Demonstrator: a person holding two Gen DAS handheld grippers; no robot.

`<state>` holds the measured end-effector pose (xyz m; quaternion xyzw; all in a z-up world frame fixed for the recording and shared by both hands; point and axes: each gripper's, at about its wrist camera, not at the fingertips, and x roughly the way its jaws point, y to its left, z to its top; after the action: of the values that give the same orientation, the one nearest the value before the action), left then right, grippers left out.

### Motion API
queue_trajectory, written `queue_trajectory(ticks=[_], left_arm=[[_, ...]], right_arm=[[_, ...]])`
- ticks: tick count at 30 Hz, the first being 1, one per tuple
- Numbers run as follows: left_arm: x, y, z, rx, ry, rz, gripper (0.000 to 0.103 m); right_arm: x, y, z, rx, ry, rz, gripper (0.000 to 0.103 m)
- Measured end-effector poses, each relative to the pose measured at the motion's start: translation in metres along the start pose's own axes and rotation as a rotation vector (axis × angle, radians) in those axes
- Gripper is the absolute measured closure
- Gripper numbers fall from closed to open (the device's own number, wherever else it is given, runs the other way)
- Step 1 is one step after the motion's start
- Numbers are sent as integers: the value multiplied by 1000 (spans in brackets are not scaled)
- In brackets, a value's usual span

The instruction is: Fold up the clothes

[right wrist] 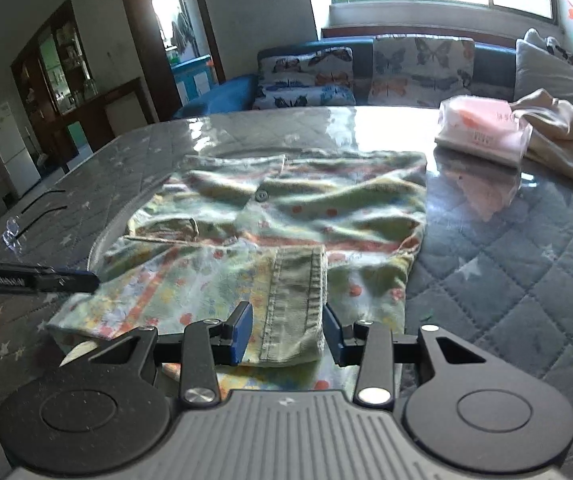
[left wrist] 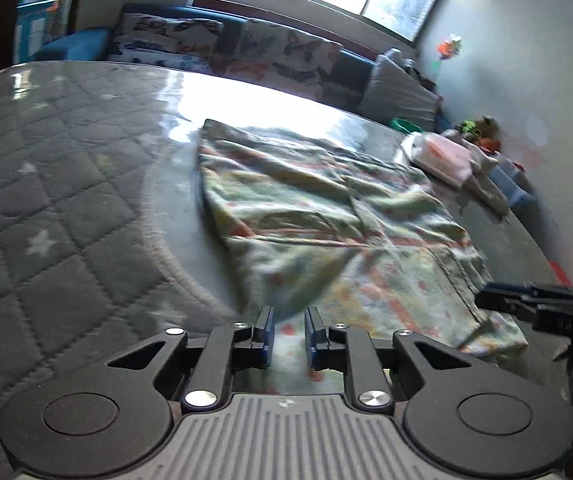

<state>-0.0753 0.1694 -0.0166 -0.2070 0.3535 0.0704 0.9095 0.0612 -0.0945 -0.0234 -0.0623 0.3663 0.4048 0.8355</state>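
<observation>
A green floral shirt [right wrist: 270, 216] lies spread on the glass-topped table; it also shows in the left wrist view [left wrist: 326, 220]. Its sleeve cuff [right wrist: 294, 304] is folded over the body and lies between the open jaws of my right gripper [right wrist: 290, 330], which hovers at the near hem. My left gripper [left wrist: 289, 330] is open a little, empty, just above the shirt's near edge. The left gripper's fingers [right wrist: 46, 280] show at the left of the right wrist view; the right gripper's fingers [left wrist: 526, 300] show at the right of the left wrist view.
A pink tissue pack [right wrist: 482, 128] and a cream cloth [right wrist: 558, 136] lie at the table's far right. Eyeglasses [right wrist: 26, 220] lie at the left edge. A sofa with butterfly cushions [right wrist: 366, 68] stands behind the quilted table [right wrist: 526, 248].
</observation>
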Motion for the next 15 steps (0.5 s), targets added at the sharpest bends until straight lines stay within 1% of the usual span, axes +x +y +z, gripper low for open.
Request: queue_trajectory(ticks=[2, 4, 7, 10, 13, 15], left_arm=[[-5, 2, 6, -11, -15, -7, 85], [-5, -3, 14, 1, -36, -26, 85], [8, -14, 27, 35, -44, -54, 84], [31, -17, 35, 43, -17, -25, 84], [44, -7, 34, 28, 13, 31, 86], [41, -3, 33, 26, 7, 25, 86]], right_arm=[[1, 1, -1, 0, 9, 0, 64], [2, 3, -2, -6, 15, 0, 64], [2, 4, -1, -5, 19, -8, 64], [2, 5, -1, -2, 20, -16, 64], [0, 7, 0, -4, 16, -13, 64], [-2, 8, 0, -10, 11, -9, 64]])
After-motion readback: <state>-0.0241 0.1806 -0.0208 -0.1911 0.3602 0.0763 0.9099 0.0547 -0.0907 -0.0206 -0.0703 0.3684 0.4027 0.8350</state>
